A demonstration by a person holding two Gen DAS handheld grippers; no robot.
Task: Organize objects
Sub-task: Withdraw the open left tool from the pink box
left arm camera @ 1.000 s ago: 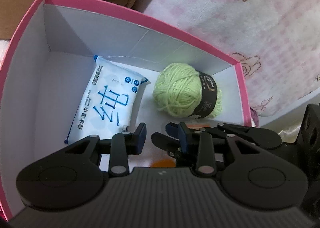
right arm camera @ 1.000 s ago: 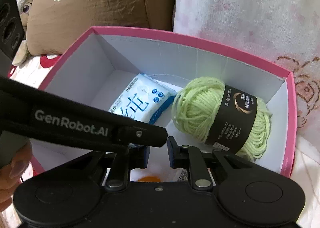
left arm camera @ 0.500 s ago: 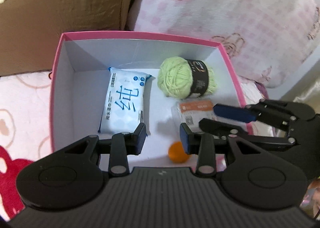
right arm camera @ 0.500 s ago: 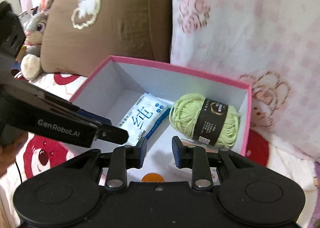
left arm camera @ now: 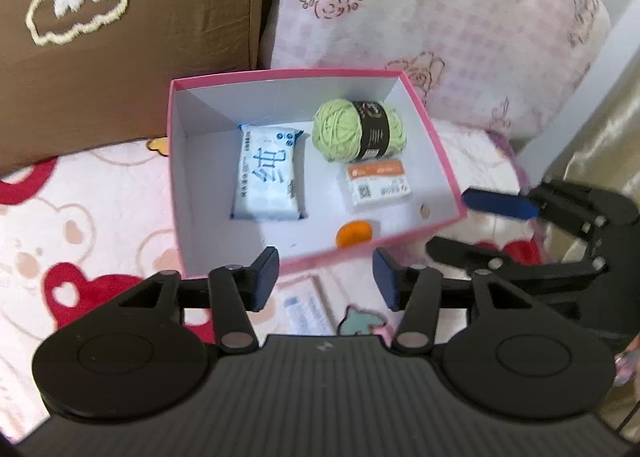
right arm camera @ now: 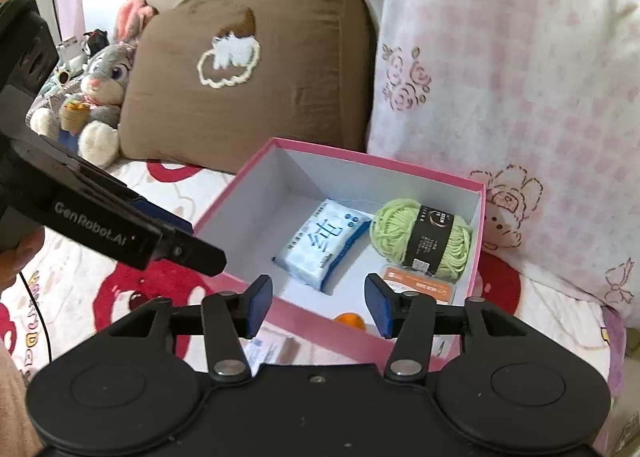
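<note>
Pink box (left arm camera: 434, 145) beyond parted, bare tongs (left arm camera: 325, 277)

bed (left arm camera: 92, 193), pink-and-red bear print, fills my lower left | pink box (left arm camera: 436, 145) sits on it at frame centre | brown cushion (left arm camera: 132, 37) upper left, pink floral pillow (left arm camera: 460, 29) upper right, both touching the box's far side | flat white packet (left arm camera: 306, 307) on the cover just below the box | plush rabbit (right arm camera: 102, 85) far left in my right view
</note>
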